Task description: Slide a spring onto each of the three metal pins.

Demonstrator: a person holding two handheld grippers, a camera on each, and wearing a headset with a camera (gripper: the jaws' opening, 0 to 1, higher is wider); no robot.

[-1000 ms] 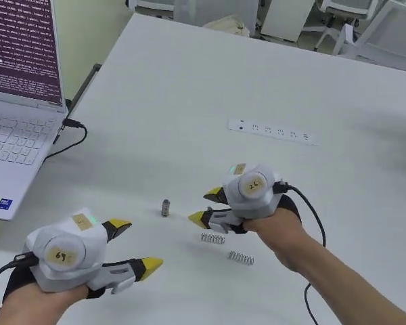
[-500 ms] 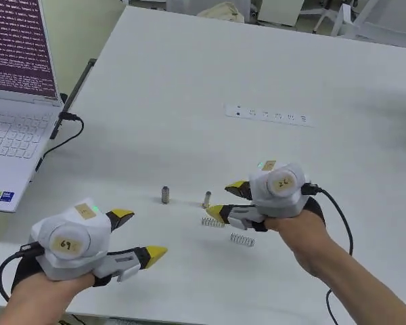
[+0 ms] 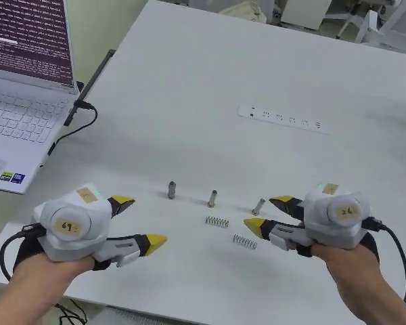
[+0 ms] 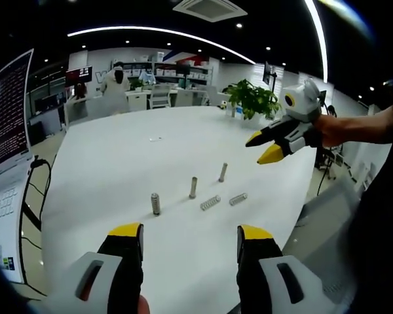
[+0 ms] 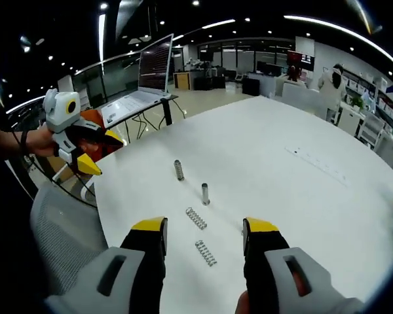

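Observation:
Three short metal pins stand in a row on the white table [image 3: 210, 88]. The left pin [image 3: 172, 190] wears a spring; the middle pin [image 3: 212, 198] and right pin [image 3: 258, 206] are bare. Two loose springs, one [image 3: 217, 221] and another [image 3: 244, 241], lie just in front of them. My right gripper [image 3: 268, 214] is open and empty, its tips beside the right pin. My left gripper [image 3: 139, 220] hovers open and empty to the left of the row. In the left gripper view the sprung pin [image 4: 155, 203] is nearest; in the right gripper view the springs [image 5: 196, 218] lie between my jaws.
An open laptop [image 3: 20, 101] sits at the table's left edge with a cable [image 3: 74, 128] plugged in. A white power strip [image 3: 284, 120] lies further back. A grey chair [image 5: 59, 229] stands by the near edge.
My right gripper has drawn away to the right, uncovering the middle and right pins. The left gripper has hardly moved. The head camera has shifted.

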